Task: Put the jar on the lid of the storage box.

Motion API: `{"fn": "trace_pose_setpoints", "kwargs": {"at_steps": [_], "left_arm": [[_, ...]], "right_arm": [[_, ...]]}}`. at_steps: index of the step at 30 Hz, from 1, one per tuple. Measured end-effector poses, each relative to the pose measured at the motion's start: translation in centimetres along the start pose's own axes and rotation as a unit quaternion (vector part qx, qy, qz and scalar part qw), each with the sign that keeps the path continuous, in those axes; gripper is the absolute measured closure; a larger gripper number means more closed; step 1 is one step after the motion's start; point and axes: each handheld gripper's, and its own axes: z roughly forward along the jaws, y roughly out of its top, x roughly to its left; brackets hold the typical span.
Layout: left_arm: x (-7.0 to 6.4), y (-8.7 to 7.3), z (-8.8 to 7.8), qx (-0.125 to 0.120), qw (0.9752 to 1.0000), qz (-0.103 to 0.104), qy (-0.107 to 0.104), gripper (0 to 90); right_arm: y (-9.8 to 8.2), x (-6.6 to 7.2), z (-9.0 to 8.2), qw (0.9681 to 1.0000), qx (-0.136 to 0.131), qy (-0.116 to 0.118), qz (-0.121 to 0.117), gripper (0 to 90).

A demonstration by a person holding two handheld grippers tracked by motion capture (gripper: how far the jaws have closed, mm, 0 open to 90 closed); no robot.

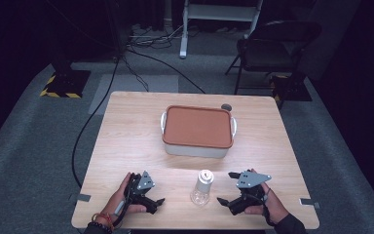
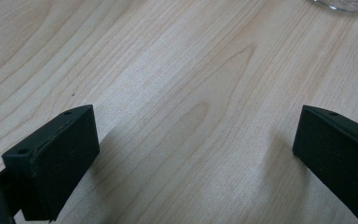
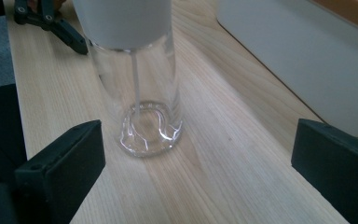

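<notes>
Now | clear bottle (image 1: 202, 187) at tabletop (image 1: 126, 136) 6 o'clock: light, slippery, fragile; grip lower body | left gripper (image 1: 148, 200), right gripper (image 1: 230, 201) jaws apart, empty.

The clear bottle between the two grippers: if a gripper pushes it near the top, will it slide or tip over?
The clear bottle stands upright, tall over a narrow base, so a high push would probably tip it. It looks empty, so likely light and easy to knock. Its smooth, shiny wall may slip between the fingers; it could be glass, so grip gently.
</notes>
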Motion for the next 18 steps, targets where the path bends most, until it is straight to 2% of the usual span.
{"fn": "trace_pose_setpoints", "kwargs": {"at_steps": [7,18], "left_arm": [[0.0,0.0,0.0,0.000,1.0000,0.000,0.000,0.2],[0.0,0.0,0.0,0.000,1.0000,0.000,0.000,0.2]], "right_arm": [[1.0,0.6,1.1,0.9998,-0.008,0.021,-0.001,3.1],[2.0,1.2,2.5,0.9993,-0.009,0.035,-0.006,3.4]]}}
